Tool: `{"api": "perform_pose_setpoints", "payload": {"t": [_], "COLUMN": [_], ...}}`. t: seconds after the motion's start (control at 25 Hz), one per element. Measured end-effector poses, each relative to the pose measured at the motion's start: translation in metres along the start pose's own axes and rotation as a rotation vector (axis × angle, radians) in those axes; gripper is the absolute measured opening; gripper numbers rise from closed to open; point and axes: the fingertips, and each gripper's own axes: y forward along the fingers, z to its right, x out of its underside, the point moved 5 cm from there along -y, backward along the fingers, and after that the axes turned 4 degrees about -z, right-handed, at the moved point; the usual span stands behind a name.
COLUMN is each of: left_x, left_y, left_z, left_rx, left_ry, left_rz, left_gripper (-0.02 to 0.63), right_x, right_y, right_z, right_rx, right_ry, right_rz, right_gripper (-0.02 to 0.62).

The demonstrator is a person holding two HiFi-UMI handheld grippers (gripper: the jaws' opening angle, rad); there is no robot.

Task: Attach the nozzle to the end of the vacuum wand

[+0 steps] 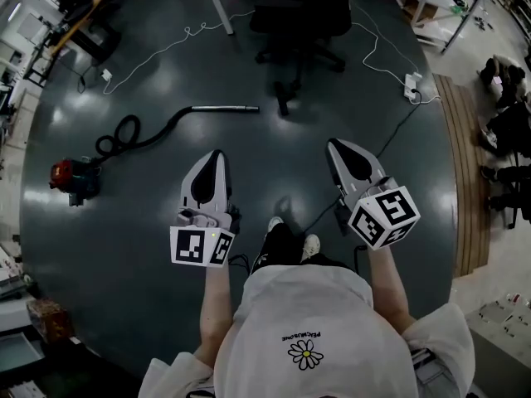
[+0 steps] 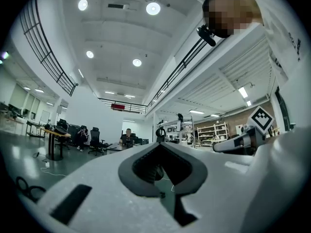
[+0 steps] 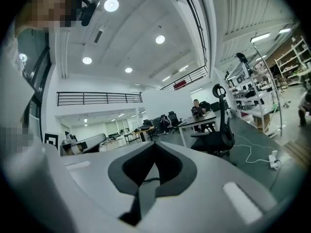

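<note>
Status: nothing attached yet. The vacuum wand (image 1: 226,108) lies flat on the dark floor (image 1: 149,247), well ahead of the person. The hose (image 1: 124,133) joins it to the red vacuum body (image 1: 73,179) at the left. The wand's free end points right and looks bare. A small dark piece (image 1: 284,98) sits just beyond that end (possibly the nozzle, but too small to tell, and it may belong to the chair).

Left tongs (image 1: 217,153) and right tongs (image 1: 331,143): each pair pressed together with nothing between. Both are held in the air, well apart from the wand.

Left to do, as judged: all of it. Find the nozzle, take it up, steady the wand's end, push the two together.

Room: bare floor lies between the feet and the wand. The office chair (image 1: 299,15) crowds the far side of the wand's end. A white cable (image 1: 166,48) loops beyond. The power strip (image 1: 412,81) and the wooden strip (image 1: 465,164) bound the right.
</note>
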Motion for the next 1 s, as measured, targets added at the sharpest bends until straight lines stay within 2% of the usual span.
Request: {"api": "perform_pose_setpoints", "payload": {"t": [0.2, 0.36, 0.56, 0.68, 0.8, 1.0], "left_x": [0.022, 0.037, 0.046, 0.044, 0.044, 0.058], "left_y": [0.024, 0.072, 0.138, 0.179, 0.227, 0.299], "left_z": [-0.050, -0.113, -0.206, -0.251, -0.280, -0.303], "left_rx": [-0.040, -0.053, -0.036, -0.005, 0.030, 0.044], "left_ry": [-0.020, -0.040, -0.108, -0.118, -0.112, -0.129], "left_rz": [-0.024, 0.000, -0.002, 0.007, 0.021, -0.004], "left_gripper": [0.003, 0.003, 0.003, 0.003, 0.003, 0.003], "right_x": [0.001, -0.012, -0.039, -0.053, -0.063, -0.071], "right_y": [0.059, 0.134, 0.232, 0.275, 0.313, 0.369], "right_z": [0.016, 0.040, 0.054, 0.062, 0.087, 0.145], "right_rx": [-0.022, -0.010, 0.057, 0.074, 0.091, 0.112], "right_ry": [0.019, 0.012, 0.025, 0.033, 0.056, 0.084], "right_rz": [-0.026, -0.042, -0.054, -0.044, -0.045, -0.067], "right_gripper": [0.005, 0.005, 0.005, 0.005, 0.005, 0.005]}}
